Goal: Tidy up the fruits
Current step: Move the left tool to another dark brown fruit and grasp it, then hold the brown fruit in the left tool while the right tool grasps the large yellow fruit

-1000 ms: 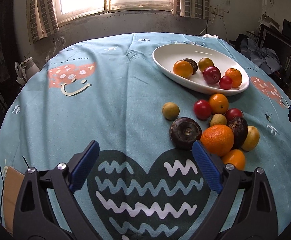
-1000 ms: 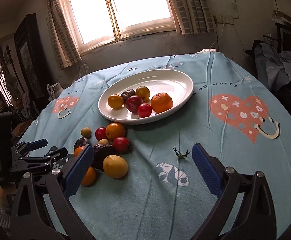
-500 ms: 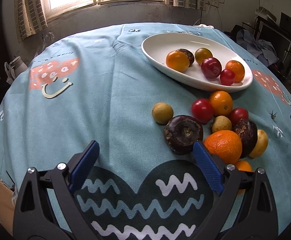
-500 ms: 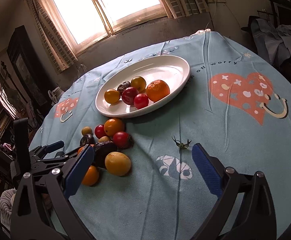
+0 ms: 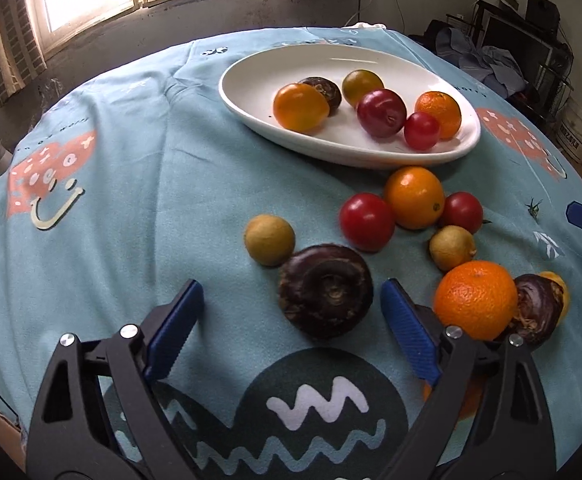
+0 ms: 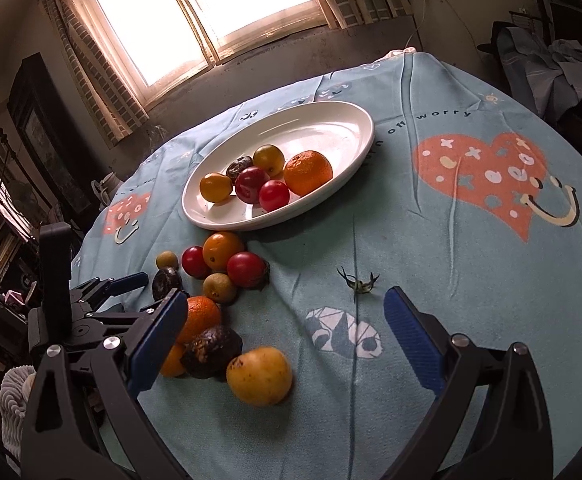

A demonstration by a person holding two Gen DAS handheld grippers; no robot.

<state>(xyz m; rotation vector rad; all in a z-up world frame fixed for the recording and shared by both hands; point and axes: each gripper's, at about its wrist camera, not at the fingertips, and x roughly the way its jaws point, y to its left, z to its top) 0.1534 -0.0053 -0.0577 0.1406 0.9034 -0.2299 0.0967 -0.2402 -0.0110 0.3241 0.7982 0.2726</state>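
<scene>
- The left tool (image 5: 291,312) is spread wide and grips nothing; its blue pads (image 5: 173,336) sit low over the counter (image 5: 139,184), with the dark purple fruit (image 5: 326,290) just ahead, in the far part of the gap between them.
- The right tool (image 6: 283,328) is also wide open and empty, over the blue cloth near a small green stem (image 6: 358,283).
- A white oval plate (image 5: 251,92) lies on the far side of the counter; it holds six fruits, among them a yellow-orange one (image 5: 301,107), a dark red plum (image 5: 381,112) and a small red one (image 5: 422,131).
- The loose fruits lie in a cluster just near the plate: an orange fruit (image 5: 414,197) with a red one (image 5: 367,221) touching it on the left, and a small tan fruit (image 5: 269,240) further left, beside the dark purple fruit.
- On the right, a large orange (image 5: 475,300) rests against another dark fruit (image 5: 537,310), close to the left tool's right finger.
- In the right wrist view a yellow fruit (image 6: 259,375) lies nearest, touching a dark fruit (image 6: 212,352).
</scene>
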